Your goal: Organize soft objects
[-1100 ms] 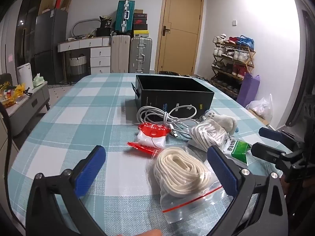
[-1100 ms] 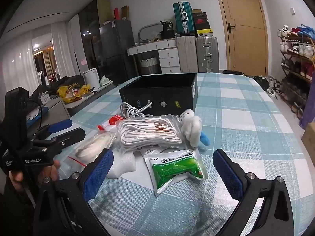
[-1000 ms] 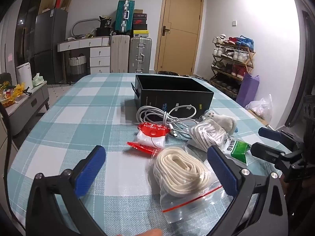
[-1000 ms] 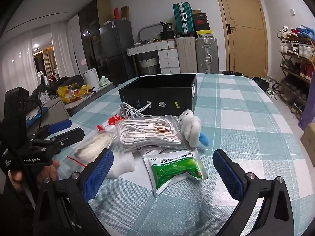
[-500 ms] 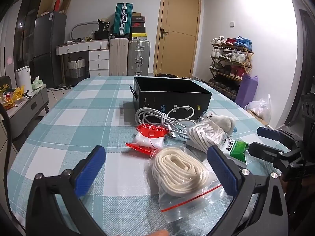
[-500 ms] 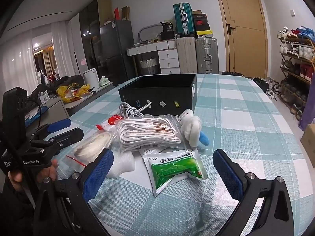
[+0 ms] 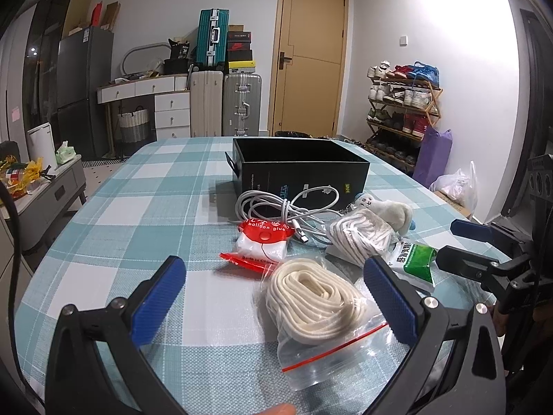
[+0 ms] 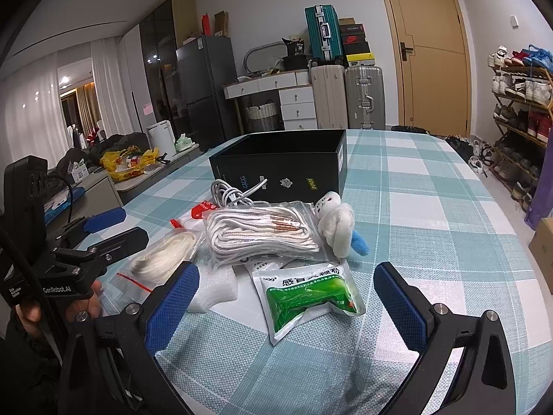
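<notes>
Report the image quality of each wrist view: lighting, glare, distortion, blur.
Left wrist view: strong fisheye bending with dark corners; the right wall is overexposed; the zip bag of cream rope is sharp, its plastic glinting. Right wrist view: same barrel distortion; lamps glow at far left; the green sachet shows mild sheen, print readable; no motion blur.

Black frames, blue-padded fingers (image 8: 172,302)

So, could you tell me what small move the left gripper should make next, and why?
Probably ease the left gripper forward and down to straddle the bagged cream rope. Its jaws are open and empty, the bag lies nearest, just ahead between the fingers, and nothing soft looks to be in the black box yet. The right gripper is also open, facing the green sachet.
</notes>
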Motion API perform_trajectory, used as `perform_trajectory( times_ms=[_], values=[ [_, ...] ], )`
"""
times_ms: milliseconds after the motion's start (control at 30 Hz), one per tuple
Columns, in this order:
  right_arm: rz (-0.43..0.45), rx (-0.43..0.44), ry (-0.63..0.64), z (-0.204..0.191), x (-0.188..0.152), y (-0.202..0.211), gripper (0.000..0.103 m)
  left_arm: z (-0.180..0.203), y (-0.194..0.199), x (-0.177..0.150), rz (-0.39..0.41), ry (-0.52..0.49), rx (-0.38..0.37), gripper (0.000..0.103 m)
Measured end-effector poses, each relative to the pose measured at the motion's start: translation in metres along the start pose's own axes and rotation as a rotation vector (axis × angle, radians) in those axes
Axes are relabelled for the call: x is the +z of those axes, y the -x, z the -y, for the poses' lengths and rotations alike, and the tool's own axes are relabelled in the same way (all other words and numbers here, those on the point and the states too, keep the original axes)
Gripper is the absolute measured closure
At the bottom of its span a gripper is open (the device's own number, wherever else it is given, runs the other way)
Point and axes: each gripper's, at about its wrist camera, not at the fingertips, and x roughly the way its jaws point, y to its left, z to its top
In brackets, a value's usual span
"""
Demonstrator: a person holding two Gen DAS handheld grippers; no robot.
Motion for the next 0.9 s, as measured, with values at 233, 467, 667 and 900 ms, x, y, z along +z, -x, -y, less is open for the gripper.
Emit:
perform_trajectory(
  times_ms=[233, 467, 667, 900],
  values=[
    [0.001, 0.000, 0.000, -0.0004, 0.0001, -0.0003, 0.000, 0.0012, 0.0006, 0.0003, 0.005, -0.005, 0.002, 0.000],
    [0.001, 0.002, 0.001, -0.0003, 0.0004, -0.0003, 0.000, 0.0019, 0.0010, -0.0004, 0.005, -0.006, 0.001, 0.000],
    [0.001, 0.001, 0.002, -0.0009, 0.0007, 0.0002, 0.000, 0.0022, 0.0013, -0.0002, 0.009, -0.013, 0.005, 0.000],
    [0.002, 0.003, 0.001, -0.0008, 0.0007, 0.0004, 0.000, 0.0019, 0.0012, 0.0002, 0.008, -0.015, 0.004, 0.000]
  ],
)
